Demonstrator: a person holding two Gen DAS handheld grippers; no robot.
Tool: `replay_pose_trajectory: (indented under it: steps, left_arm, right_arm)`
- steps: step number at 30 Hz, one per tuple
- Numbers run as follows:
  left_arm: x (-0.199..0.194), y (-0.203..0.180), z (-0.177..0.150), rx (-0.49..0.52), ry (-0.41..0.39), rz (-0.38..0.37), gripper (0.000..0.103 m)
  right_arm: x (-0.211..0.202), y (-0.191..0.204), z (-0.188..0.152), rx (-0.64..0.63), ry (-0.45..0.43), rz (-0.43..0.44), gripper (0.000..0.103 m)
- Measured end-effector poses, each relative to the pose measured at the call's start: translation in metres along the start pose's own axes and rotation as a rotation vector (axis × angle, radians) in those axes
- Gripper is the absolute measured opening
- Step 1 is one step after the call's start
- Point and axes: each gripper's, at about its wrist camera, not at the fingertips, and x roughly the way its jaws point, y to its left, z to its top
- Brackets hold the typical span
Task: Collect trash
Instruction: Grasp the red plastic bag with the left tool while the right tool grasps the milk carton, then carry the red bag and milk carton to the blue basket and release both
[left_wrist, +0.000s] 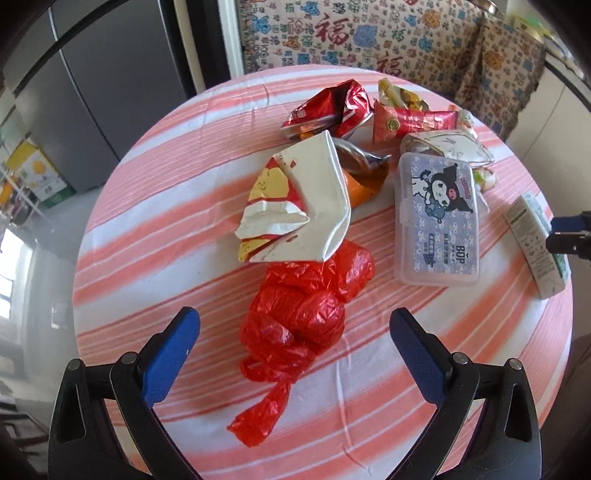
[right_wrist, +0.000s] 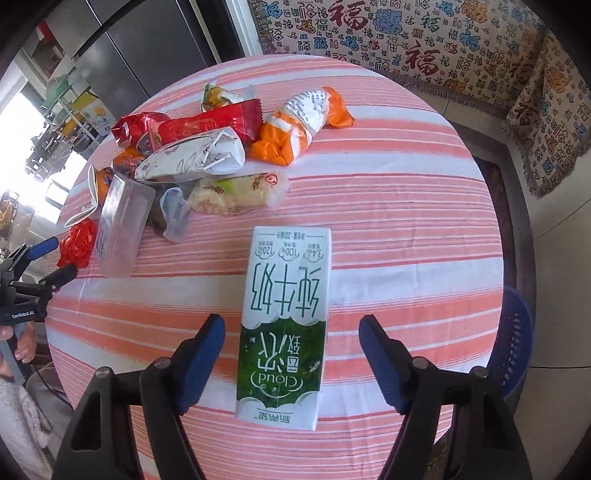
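Striped cloth covers our round bench (right_wrist: 388, 206). Our right gripper (right_wrist: 291, 354) stands part open astride the milk carton (right_wrist: 284, 325), pads clear; our left gripper (left_wrist: 295, 343) gapes wide and empty over the red bag (left_wrist: 299, 321). We should centre each before squeezing, then carry them to the blue basket (right_wrist: 515, 343) beside the bench.

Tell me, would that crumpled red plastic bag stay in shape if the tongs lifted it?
Probably not. The crumpled red plastic bag is thin, wrinkled film, so it likely sags and is light. Its twisted tail would probably dangle. The glossy surface might slip, though the folds give grip.
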Motion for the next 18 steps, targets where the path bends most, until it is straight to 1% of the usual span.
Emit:
replay_pose_trajectory:
  steps: [1, 2, 3, 4, 5, 6, 7, 8, 9, 10, 14, 18]
  left_arm:
    - [0.002, 0.000, 0.003, 0.000, 0.001, 0.006, 0.099]
    - [0.002, -0.001, 0.005, 0.003, 0.000, 0.010, 0.091]
    - [0.003, -0.003, 0.005, 0.006, 0.000, 0.009, 0.082]
    - [0.002, -0.005, 0.006, 0.009, 0.002, 0.001, 0.076]
    - [0.003, -0.008, 0.006, 0.011, 0.005, -0.006, 0.064]
    - [0.002, -0.010, 0.006, 0.018, 0.006, -0.010, 0.050]
    - [0.000, -0.012, 0.003, 0.025, 0.004, -0.005, 0.050]
    - [-0.004, -0.014, 0.000, 0.029, -0.004, -0.005, 0.049]
    - [-0.008, -0.014, -0.004, 0.026, -0.011, -0.015, 0.048]
    - [-0.017, -0.016, -0.015, 0.013, -0.020, -0.028, 0.048]
    - [-0.046, -0.022, -0.030, -0.053, -0.072, -0.086, 0.047]
    - [-0.076, -0.047, -0.041, -0.040, -0.125, -0.107, 0.047]
  right_arm:
    - [0.001, 0.002, 0.003, -0.008, 0.013, 0.001, 0.076]
    - [0.003, 0.004, 0.006, -0.017, 0.025, 0.001, 0.076]
    - [0.004, 0.005, 0.009, -0.019, 0.031, -0.001, 0.076]
    - [0.006, 0.006, 0.009, -0.020, 0.034, -0.010, 0.076]
    - [0.007, 0.008, 0.011, -0.023, 0.039, -0.023, 0.076]
    - [0.007, 0.011, 0.010, -0.026, 0.048, -0.034, 0.072]
    - [0.008, 0.011, 0.010, -0.022, 0.064, -0.045, 0.048]
    - [0.008, 0.009, 0.009, -0.004, 0.069, -0.046, 0.050]
    - [0.006, 0.007, 0.010, 0.004, 0.068, -0.046, 0.050]
    - [0.002, 0.007, 0.009, 0.005, 0.061, -0.049, 0.049]
    - [-0.018, 0.003, 0.001, 0.016, 0.021, -0.021, 0.049]
    - [-0.041, 0.007, -0.014, -0.018, -0.018, -0.015, 0.049]
